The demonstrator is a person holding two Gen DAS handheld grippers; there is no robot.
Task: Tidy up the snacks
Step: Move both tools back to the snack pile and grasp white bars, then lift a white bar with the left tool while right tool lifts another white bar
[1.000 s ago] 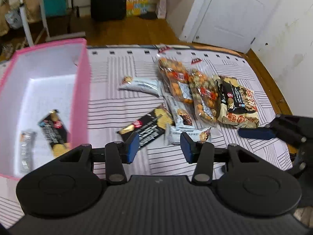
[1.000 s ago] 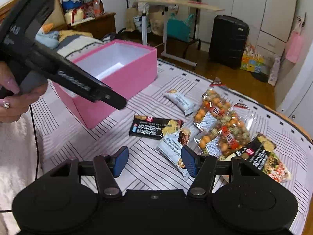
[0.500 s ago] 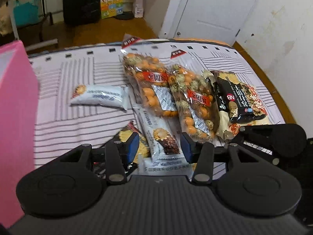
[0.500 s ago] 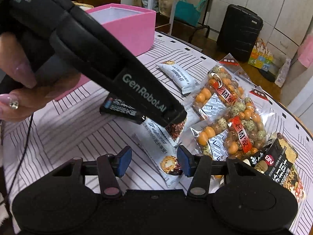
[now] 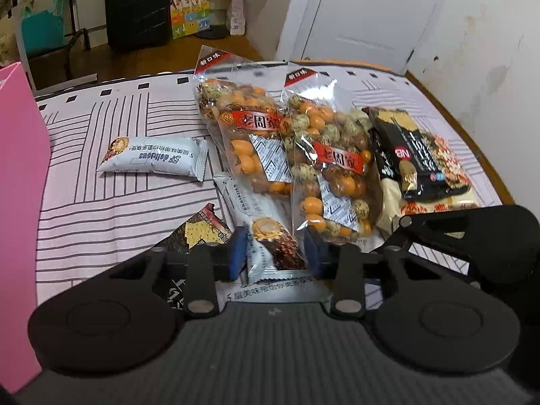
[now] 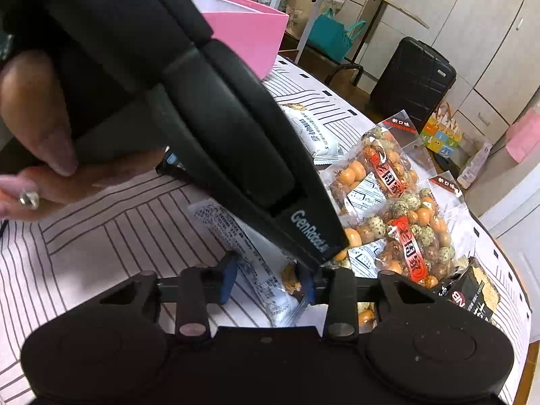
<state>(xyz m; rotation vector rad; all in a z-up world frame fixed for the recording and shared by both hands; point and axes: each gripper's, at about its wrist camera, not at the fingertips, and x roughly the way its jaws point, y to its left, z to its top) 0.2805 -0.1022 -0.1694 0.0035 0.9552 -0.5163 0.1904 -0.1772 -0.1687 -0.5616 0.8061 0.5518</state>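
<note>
Between parted left claw (image 5: 274,249) pads, white wafer pack (image 5: 260,222); beside it "SF delicious" pack (image 5: 153,158)

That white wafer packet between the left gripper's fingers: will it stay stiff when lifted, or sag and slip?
The white wafer packet is a sealed, puffy foil wrapper, so it probably lifts as one fairly stiff, light piece. Its glossy film may slide against the left gripper pads, which straddle it open. Its far end is tucked against the nut bag, which may shift.
</note>
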